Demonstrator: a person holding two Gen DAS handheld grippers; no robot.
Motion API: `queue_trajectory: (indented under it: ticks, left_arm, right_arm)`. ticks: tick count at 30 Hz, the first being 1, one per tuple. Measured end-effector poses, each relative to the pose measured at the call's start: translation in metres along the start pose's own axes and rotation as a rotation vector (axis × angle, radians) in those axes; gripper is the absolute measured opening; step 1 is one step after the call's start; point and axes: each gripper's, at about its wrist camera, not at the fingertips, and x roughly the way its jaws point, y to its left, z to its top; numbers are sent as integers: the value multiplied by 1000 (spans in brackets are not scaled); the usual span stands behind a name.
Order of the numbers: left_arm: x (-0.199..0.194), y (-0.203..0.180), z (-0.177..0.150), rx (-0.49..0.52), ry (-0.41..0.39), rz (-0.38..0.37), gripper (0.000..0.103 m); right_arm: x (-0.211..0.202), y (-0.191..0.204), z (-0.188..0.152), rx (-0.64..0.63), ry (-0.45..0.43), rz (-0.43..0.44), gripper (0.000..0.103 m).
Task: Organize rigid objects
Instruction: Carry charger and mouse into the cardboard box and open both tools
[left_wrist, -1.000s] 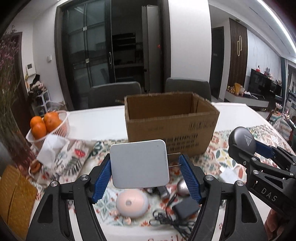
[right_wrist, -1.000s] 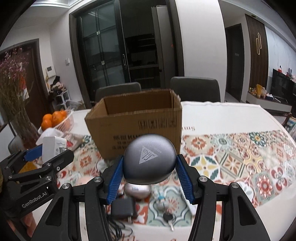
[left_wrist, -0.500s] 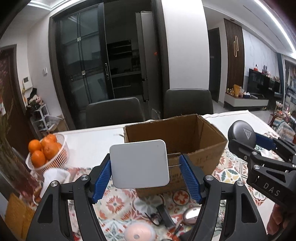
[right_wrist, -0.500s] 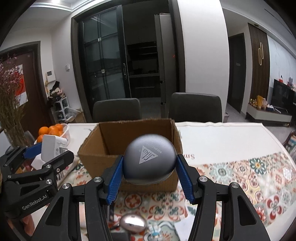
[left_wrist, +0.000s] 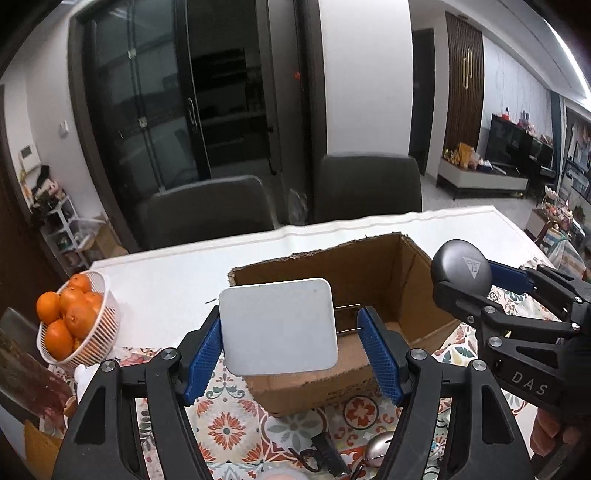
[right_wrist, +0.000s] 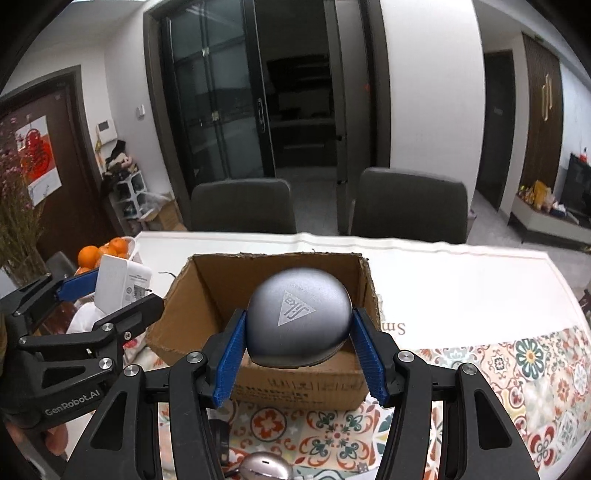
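My left gripper (left_wrist: 291, 349) is shut on a white power adapter (left_wrist: 277, 328) with two metal prongs, held above the near left edge of an open cardboard box (left_wrist: 384, 266). My right gripper (right_wrist: 297, 349) is shut on a grey rounded case (right_wrist: 298, 316) with a triangle logo, held above the box's (right_wrist: 221, 284) near edge. Each gripper shows in the other's view: the right (left_wrist: 461, 280) with the grey case (left_wrist: 461, 271), the left (right_wrist: 107, 295) with the adapter (right_wrist: 122, 286). The box interior looks empty where visible.
A white basket of oranges (left_wrist: 70, 314) stands at the table's left. Small items lie on the patterned cloth (right_wrist: 535, 369) below the grippers: a silver oval object (right_wrist: 264, 467), a black plug and cable (left_wrist: 325, 454). Two grey chairs (left_wrist: 365, 188) stand behind the table.
Both grippers have risen and moved forward with their objects, from over the clutter on the cloth to above the box's near edge. The box now sits lower in both views.
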Motion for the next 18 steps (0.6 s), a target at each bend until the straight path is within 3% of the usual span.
queue_trajectory:
  ticks: [11, 18]
  left_arm:
    - [48, 0, 21, 12, 186, -18, 71]
    - [76, -2, 18, 6, 294, -11, 71]
  right_arm:
    - [56, -22, 20, 44, 202, 55, 57]
    - [76, -29, 17, 59, 279, 50, 57]
